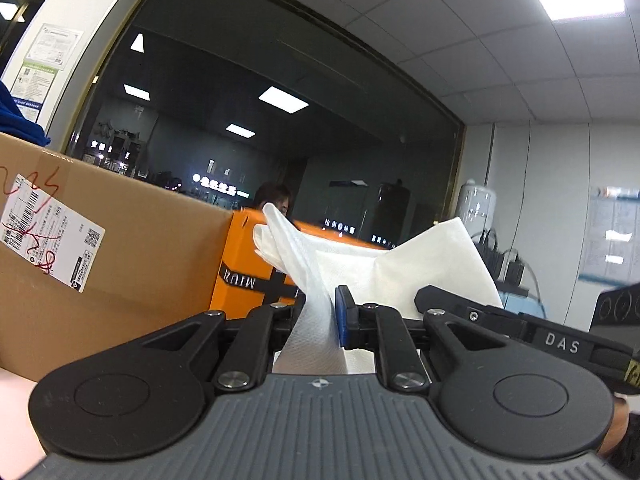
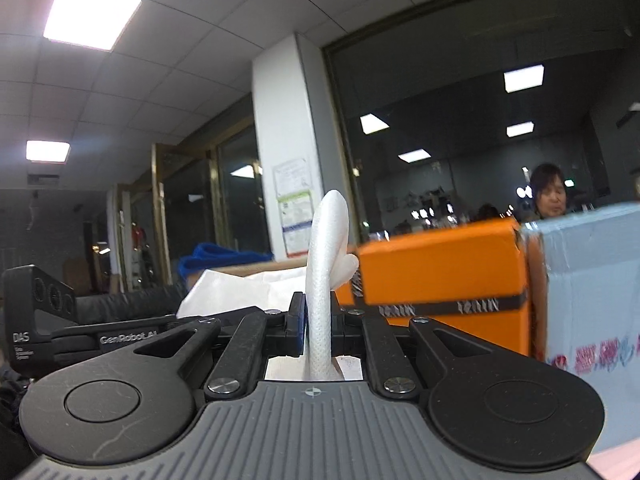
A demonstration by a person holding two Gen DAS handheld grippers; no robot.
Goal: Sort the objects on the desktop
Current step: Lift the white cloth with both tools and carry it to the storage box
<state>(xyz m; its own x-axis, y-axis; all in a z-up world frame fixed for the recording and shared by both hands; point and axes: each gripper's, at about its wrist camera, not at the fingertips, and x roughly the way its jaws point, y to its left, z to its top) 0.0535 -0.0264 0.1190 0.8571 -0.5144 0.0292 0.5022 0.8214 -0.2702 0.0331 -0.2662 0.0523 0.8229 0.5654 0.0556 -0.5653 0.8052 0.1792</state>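
A large brown cardboard box (image 1: 120, 248) with a white shipping label scrawled in red stands to the left in the left wrist view, a bundle of blue cloth (image 1: 20, 116) showing above its far edge. Just beside it stands a bright orange carton (image 1: 244, 268) banded with a black printed strap, and in the right wrist view a pale blue box (image 2: 592, 300) with red lettering stands against that carton's right side, filling the right edge of the view. Behind them runs a dark glass wall (image 1: 300, 140) reflecting ceiling lights, and a person's head (image 2: 548, 188) shows above the boxes. The white embossed paper tissue (image 1: 400, 268) is held up in the air in front of the orange carton, stretched between the two tools and blocking part of it from sight. The left gripper (image 1: 320, 312) is clenched on one twisted end of the tissue, which runs up between its blue-padded fingers (image 1: 342, 312) and fans out to the right into a broad creased sheet. The right gripper (image 2: 318, 320) is likewise clamped on the tissue, pinching it into a narrow upright roll that rises above the fingertips and curls over at the top. The tissue looks thin, dimpled and soft, with folded corners poking upward. Each view shows the other gripper's black body at its edge, beside the sheet.
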